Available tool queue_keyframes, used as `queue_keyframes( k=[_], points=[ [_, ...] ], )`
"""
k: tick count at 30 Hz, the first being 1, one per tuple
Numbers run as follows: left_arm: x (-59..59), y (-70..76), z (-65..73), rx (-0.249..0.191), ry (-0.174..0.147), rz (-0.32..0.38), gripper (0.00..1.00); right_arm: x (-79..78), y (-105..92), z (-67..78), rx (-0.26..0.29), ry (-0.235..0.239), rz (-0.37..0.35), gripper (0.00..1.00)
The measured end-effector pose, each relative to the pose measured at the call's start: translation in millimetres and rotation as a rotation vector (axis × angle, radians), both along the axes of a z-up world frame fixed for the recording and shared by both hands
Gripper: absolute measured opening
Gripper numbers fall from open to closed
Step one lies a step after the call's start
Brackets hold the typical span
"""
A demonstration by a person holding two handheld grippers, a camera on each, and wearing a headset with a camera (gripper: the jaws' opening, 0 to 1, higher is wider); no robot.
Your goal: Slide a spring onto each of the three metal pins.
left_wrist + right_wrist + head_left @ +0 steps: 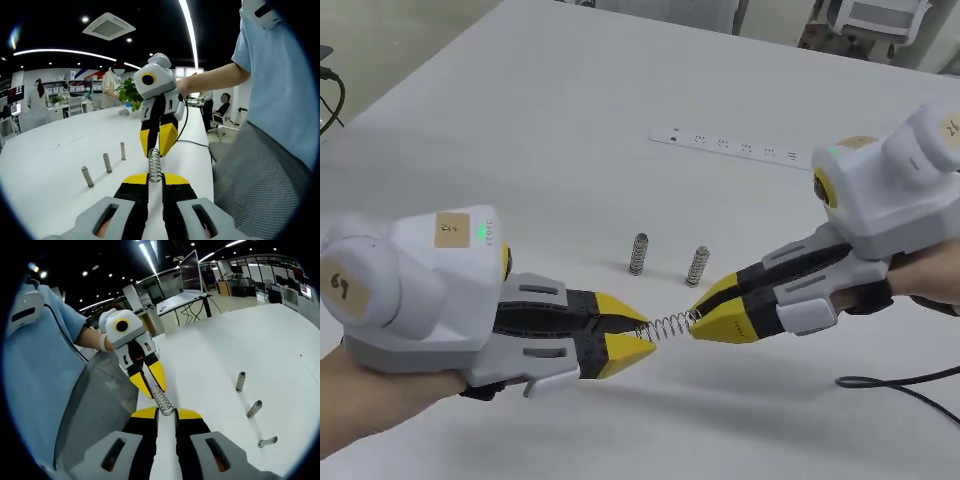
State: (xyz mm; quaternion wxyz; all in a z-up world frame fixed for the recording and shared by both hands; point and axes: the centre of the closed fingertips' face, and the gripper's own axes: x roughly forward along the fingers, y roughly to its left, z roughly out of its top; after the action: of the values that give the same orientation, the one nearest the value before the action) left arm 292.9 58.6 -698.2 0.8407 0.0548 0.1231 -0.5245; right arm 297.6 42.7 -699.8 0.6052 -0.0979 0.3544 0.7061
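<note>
The left gripper (642,335) and right gripper (698,322) each clamped one end of the spring (668,324) — one, I judged, had to release before it could go onto the bare pin (123,151) beyond them.

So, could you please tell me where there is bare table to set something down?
The widest bare patch lies between the power strip and the two sprung pins, running left across the table. A smaller one lies near the front edge, left of the cable. It is crowded where the left gripper and right gripper hold the spring.
</note>
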Motion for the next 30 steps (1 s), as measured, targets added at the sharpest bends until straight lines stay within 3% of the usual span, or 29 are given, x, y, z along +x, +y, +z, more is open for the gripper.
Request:
queue_keyframes(
  k=[11, 14, 22, 26, 30],
  points=[
    [-0.4, -0.5, -1.0, 0.002, 0.005, -0.009, 0.02, -2.6, -1.0, -2.7, -0.022, -0.031, 0.031, 0.07],
    [-0.7, -0.9, -1.4, 0.005, 0.004, -0.013, 0.01, -1.8, -1.7, -2.7, -0.029, -0.039, 0.035, 0.00],
    [1.0, 0.3, -0.6, 0.008, -0.001, -0.009, 0.01, 0.7, -7.9, -3.2, -0.059, -0.056, 0.041, 0.00],
    [0.3, -1.3, 0.0, 0.007, -0.004, -0.011, 0.01, -1.1, -6.8, -0.9, -0.043, -0.033, 0.032, 0.14],
    [0.6, -1.4, -0.8, 0.008, -0.001, -0.012, 0.01, 1.2, -5.6, 2.4, -0.030, -0.033, 0.021, 0.15]
  ],
)
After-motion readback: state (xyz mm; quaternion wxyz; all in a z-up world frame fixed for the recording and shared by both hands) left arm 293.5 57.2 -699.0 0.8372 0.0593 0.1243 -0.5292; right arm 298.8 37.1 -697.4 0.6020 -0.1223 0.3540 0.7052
